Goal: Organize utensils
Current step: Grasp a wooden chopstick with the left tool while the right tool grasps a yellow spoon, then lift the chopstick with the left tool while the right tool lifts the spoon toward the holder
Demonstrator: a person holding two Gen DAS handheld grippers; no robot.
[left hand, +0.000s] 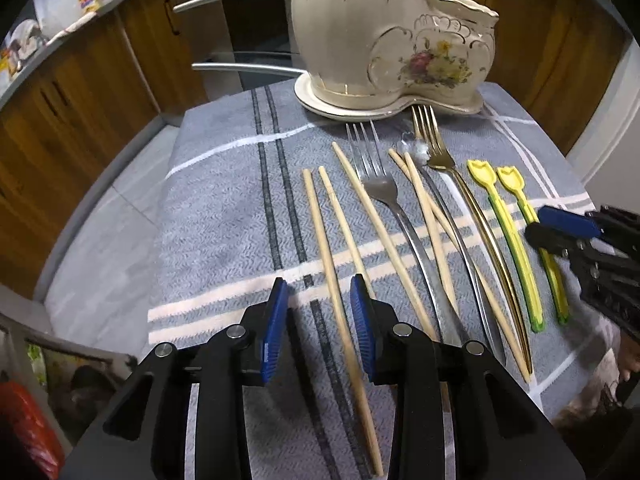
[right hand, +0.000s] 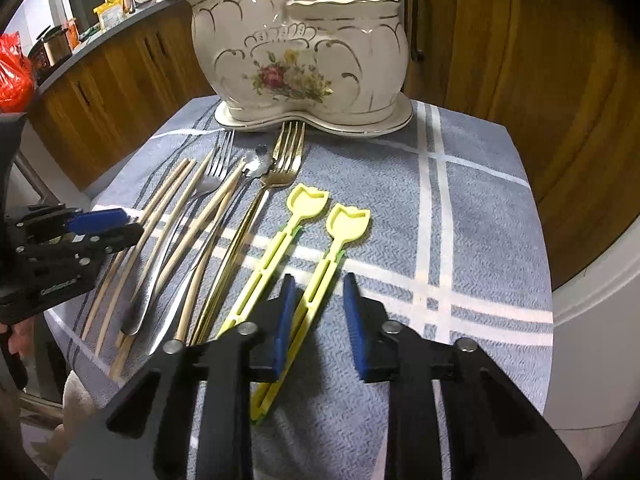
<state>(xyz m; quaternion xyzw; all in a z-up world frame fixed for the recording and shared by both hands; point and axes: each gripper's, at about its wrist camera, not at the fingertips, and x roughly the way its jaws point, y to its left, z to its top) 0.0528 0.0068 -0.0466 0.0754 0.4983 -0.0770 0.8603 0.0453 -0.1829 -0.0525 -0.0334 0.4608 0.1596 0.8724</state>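
Note:
A cream ceramic two-pot utensil holder (left hand: 384,40) (right hand: 300,48) with a flower print stands at the far edge of a blue-grey cloth (left hand: 224,216) (right hand: 480,216). Before it lie several wooden chopsticks (left hand: 332,264) (right hand: 132,256), a silver fork (left hand: 380,188) (right hand: 208,184), a gold fork (left hand: 440,160) (right hand: 280,172) and two yellow tulip-shaped sticks (left hand: 508,232) (right hand: 320,240). My left gripper (left hand: 320,300) is open just above the leftmost chopstick. My right gripper (right hand: 318,304) is open over the right yellow stick's handle; it shows at the right in the left wrist view (left hand: 560,224).
Wooden cabinets (left hand: 80,112) (right hand: 520,80) stand behind the table. An oven with metal handles (left hand: 240,32) is behind the holder. A counter with jars and packets (right hand: 80,32) runs at the left. A red bag (right hand: 14,76) sits far left.

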